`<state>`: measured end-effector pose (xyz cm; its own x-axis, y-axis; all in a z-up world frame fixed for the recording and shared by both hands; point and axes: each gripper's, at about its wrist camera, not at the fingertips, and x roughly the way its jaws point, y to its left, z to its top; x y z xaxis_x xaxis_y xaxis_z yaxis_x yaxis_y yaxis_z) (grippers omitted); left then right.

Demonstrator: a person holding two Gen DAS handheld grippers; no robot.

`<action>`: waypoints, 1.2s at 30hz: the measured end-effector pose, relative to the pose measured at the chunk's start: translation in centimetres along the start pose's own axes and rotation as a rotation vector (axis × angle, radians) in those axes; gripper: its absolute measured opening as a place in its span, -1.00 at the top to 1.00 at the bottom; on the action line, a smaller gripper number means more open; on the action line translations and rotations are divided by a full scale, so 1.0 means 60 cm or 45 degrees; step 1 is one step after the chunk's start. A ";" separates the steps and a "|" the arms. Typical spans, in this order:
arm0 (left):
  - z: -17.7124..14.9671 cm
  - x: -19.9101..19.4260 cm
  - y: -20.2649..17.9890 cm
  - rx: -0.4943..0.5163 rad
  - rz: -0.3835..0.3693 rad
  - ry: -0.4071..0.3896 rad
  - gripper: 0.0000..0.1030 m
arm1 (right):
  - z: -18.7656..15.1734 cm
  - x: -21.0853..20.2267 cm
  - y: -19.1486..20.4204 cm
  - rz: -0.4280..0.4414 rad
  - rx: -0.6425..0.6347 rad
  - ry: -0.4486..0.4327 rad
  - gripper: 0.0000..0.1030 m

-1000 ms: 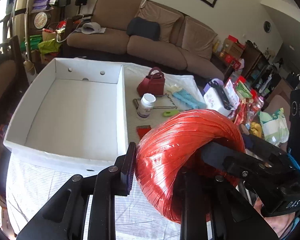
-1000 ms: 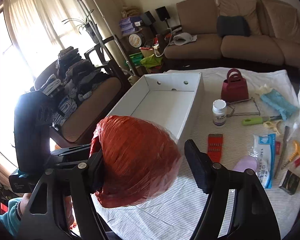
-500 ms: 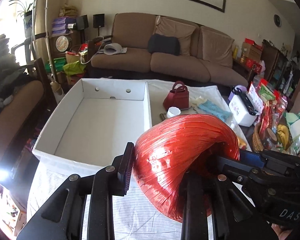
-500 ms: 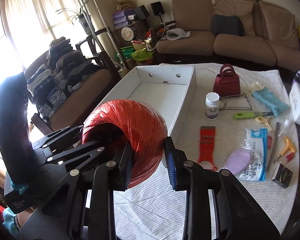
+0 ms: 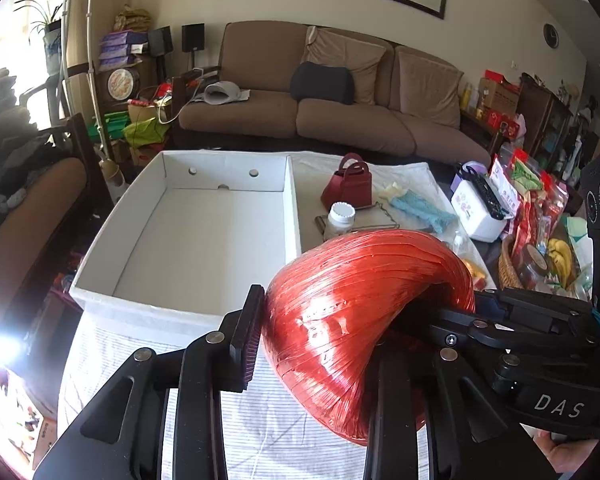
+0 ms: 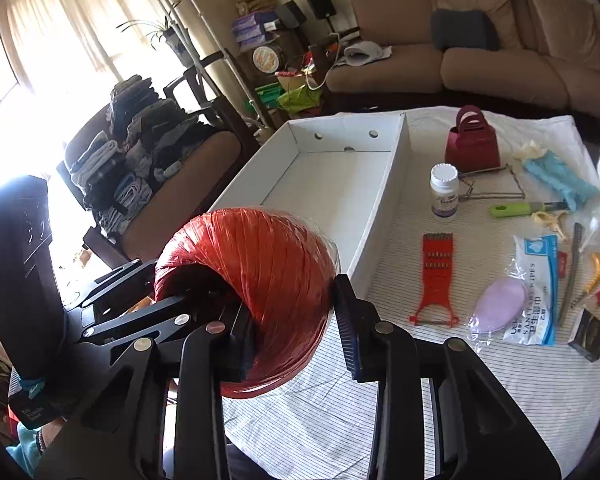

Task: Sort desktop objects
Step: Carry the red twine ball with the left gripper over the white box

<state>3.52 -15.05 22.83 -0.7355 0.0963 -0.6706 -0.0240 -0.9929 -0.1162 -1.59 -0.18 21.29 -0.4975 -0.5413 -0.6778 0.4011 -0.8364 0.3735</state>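
Red twine ball [image 5: 364,312] now lifted higher above the desk [image 6: 500,380] than a second ago, both grippers — left [image 5: 320,344], right [image 6: 292,320] — clenched on it, near front edge of empty white box [image 5: 204,240]; drop-in likely next.

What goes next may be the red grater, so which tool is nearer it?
Right. The right tool is just left of the red grater; the left tool is beyond the twine ball, farther left.

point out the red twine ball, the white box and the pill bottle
red twine ball [image 5: 364,292], left wrist view, top of its wound side
white box [image 6: 336,196], right wrist view, bare floor inside
pill bottle [image 6: 445,194], right wrist view, label
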 end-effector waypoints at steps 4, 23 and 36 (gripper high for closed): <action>0.007 -0.008 0.011 -0.036 -0.033 0.019 0.20 | 0.006 0.000 0.000 0.023 0.012 -0.009 0.49; 0.102 0.135 0.159 -0.062 0.041 0.219 0.20 | 0.128 0.186 0.022 0.114 0.018 0.161 0.49; 0.087 0.333 0.357 -0.212 0.071 0.505 0.22 | 0.171 0.485 0.044 0.146 0.098 0.407 0.49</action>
<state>-15.21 -34.75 10.77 -0.4143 0.0947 -0.9052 0.1416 -0.9758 -0.1669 -22.91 -19.01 9.05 -0.1816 -0.5881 -0.7882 0.3753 -0.7823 0.4972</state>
